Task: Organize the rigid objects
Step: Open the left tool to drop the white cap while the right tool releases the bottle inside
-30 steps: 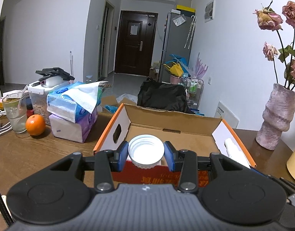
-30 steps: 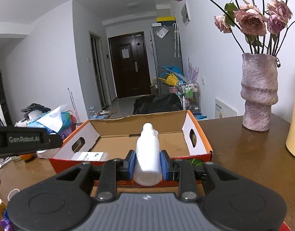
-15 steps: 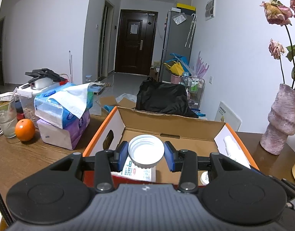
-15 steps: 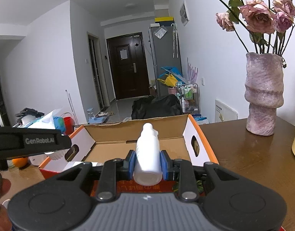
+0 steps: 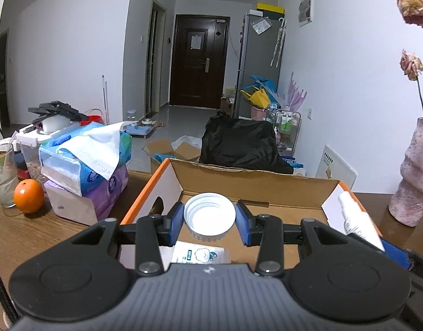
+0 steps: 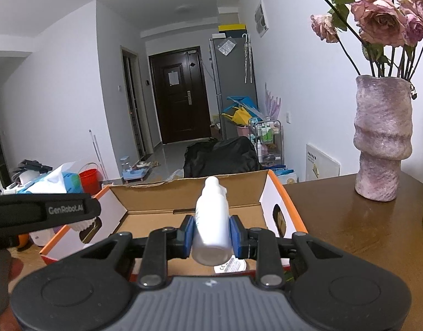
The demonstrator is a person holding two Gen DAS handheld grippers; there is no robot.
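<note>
An open cardboard box [image 5: 255, 184] with orange edges lies on the brown table, seen also in the right wrist view as the cardboard box [image 6: 183, 198]. My left gripper [image 5: 210, 219] is shut on a white ribbed cap [image 5: 210, 216], held over the box's near part. A white printed packet [image 5: 197, 255] lies in the box below it. My right gripper [image 6: 211, 234] is shut on a small white bottle [image 6: 211, 229], held over the box's near right side. That bottle [image 5: 357, 220] shows at the right in the left wrist view. The left gripper's body [image 6: 43, 212] reaches in from the left.
Stacked tissue packs [image 5: 84, 171], an orange [image 5: 28, 195] and a glass [image 5: 2, 176] stand left of the box. A pink vase [image 6: 382, 138] with dried roses stands on the table at the right. A black bag [image 5: 239, 143] lies behind the box.
Both grippers have moved forward over the box with their loads. The box's near wall has dropped out of sight below them, and the packet inside has come into view.
</note>
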